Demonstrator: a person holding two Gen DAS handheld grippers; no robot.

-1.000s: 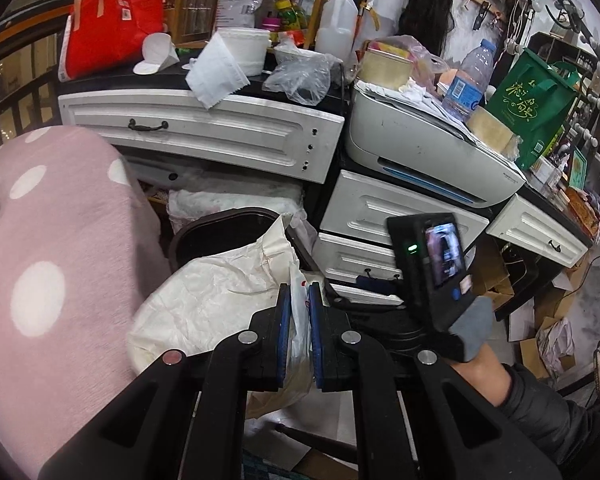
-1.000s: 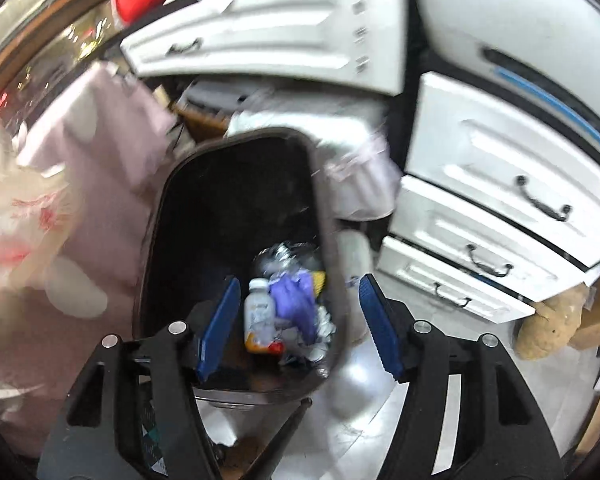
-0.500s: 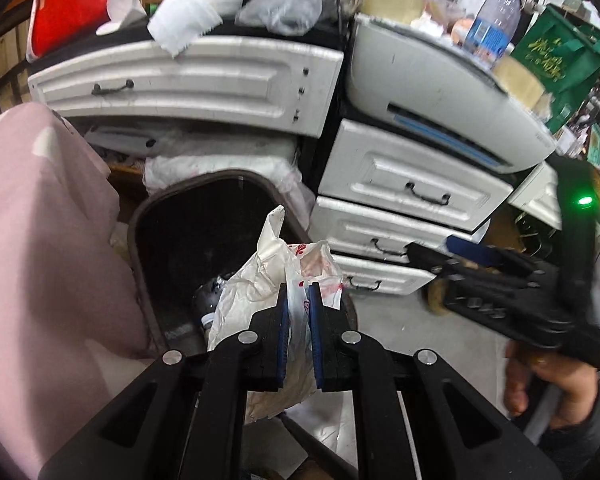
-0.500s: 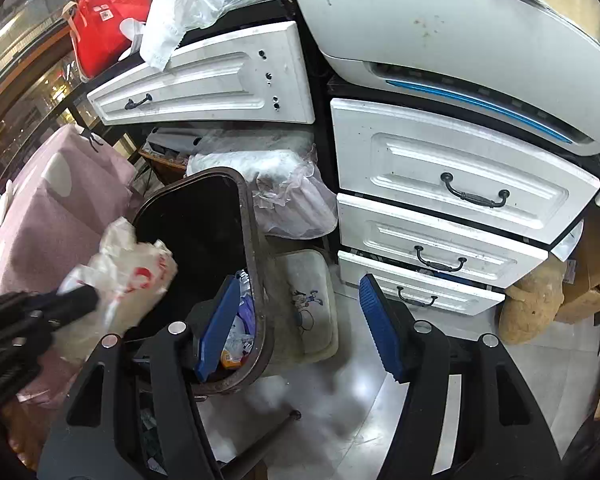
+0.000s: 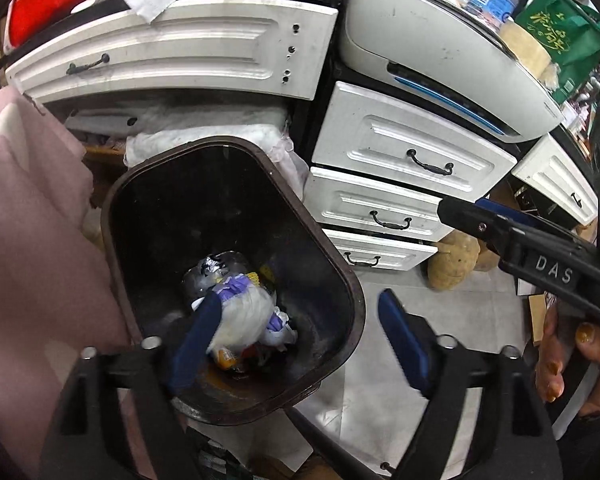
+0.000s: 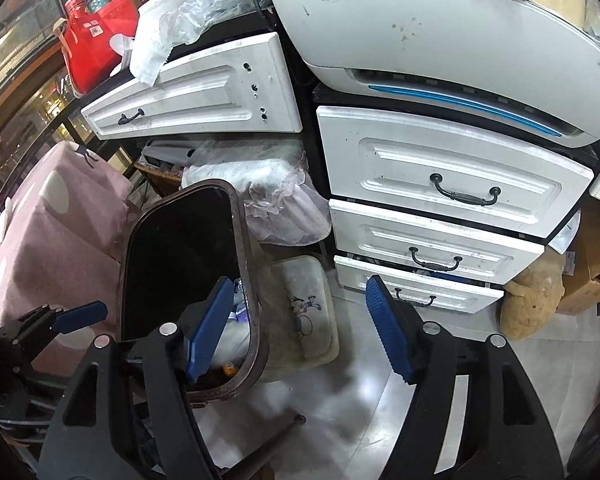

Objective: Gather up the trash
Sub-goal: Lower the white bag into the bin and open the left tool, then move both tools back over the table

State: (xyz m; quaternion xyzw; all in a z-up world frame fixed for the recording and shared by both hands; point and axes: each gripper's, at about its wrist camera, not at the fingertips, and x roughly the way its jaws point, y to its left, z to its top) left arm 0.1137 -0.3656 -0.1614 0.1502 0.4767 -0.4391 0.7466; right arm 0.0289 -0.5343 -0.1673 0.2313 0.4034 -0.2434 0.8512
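Observation:
A dark brown trash bin stands on the floor by the drawers; it also shows in the right wrist view. A white plastic bag lies inside it on other trash: a purple glove, foil and a small bottle. My left gripper is open and empty, right above the bin's near rim. My right gripper is open and empty, to the right of the bin over the floor. It shows in the left wrist view at the right, held by a hand.
White drawers and a printer stand right behind the bin. A pink dotted cover is at the left. A small floor mat lies right of the bin. Cardboard boxes sit far right.
My left gripper has opened and let go of the white plastic bag, which has dropped into the bin. The right gripper stays open and has drawn back to the right.

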